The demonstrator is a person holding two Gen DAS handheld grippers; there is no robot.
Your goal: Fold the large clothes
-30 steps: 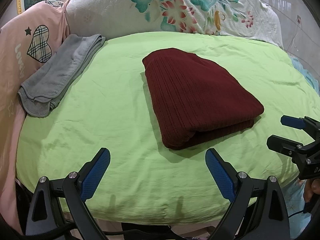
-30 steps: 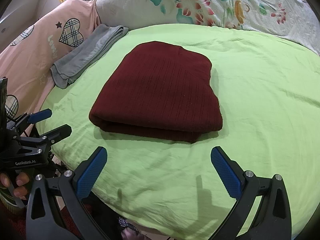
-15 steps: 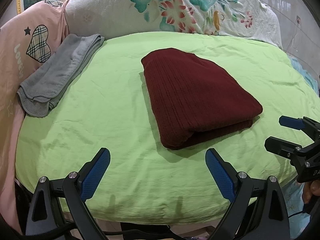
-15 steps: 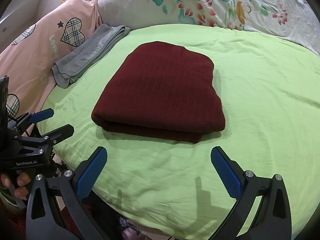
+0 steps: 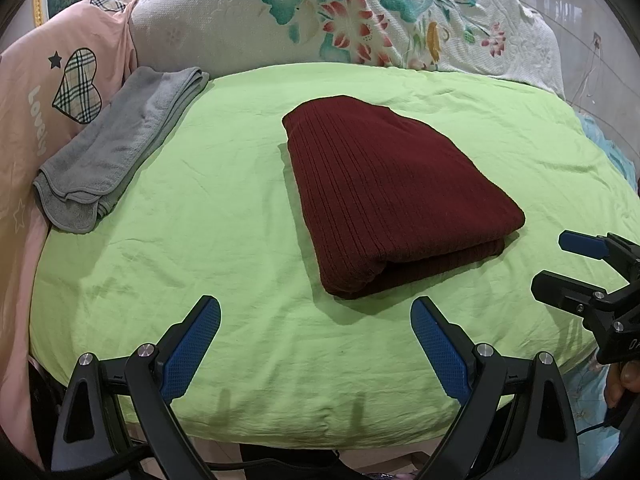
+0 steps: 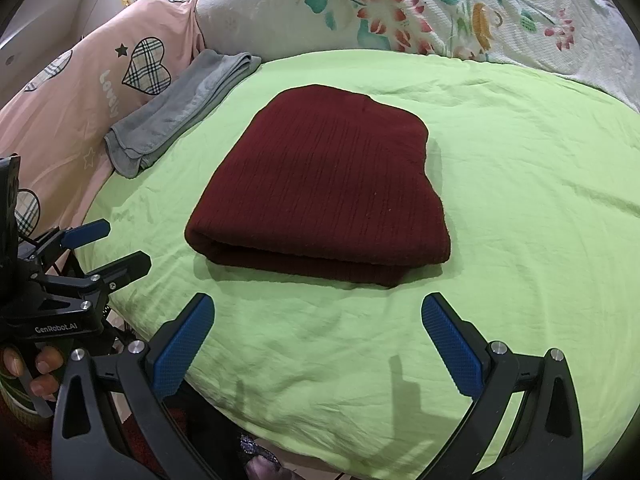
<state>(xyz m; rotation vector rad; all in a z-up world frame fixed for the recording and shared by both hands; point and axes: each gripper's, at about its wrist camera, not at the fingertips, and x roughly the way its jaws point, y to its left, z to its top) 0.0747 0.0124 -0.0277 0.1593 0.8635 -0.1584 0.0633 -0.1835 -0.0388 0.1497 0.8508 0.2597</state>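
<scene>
Through the left wrist camera I see my left gripper (image 5: 315, 338) spread wide, its blue pads (image 5: 191, 350) hanging over the near edge of the green sheet (image 5: 224, 208) and touching nothing. The sweater (image 5: 384, 196), dark red and ribbed, lies folded into a thick rectangle in the middle of the sheet, just beyond the pads and a little to the right, its folded edge facing me. A grey towel (image 5: 116, 148) lies folded at the sheet's far left, against a pink cover (image 5: 36, 120) printed with a plaid heart. A floral quilt (image 5: 360, 20) is heaped along the back. At the right edge my right gripper (image 5: 560, 264) comes into view side-on, fingers apart, clear of the sweater, with fingertips of the hand (image 5: 624, 380) holding it below. Through the right wrist camera my right gripper (image 6: 318, 332) is likewise spread, pads over the sheet (image 6: 520, 200) close in front of the sweater (image 6: 328, 192), not touching it. From here the sweater sits centred, its doubled layers showing along the near edge. The towel (image 6: 180, 108) lies at far left beside the pink cover (image 6: 80, 92), the quilt (image 6: 420, 8) behind. At the left my left gripper (image 6: 116, 246) shows with fingers apart, held by a hand (image 6: 28, 368).
</scene>
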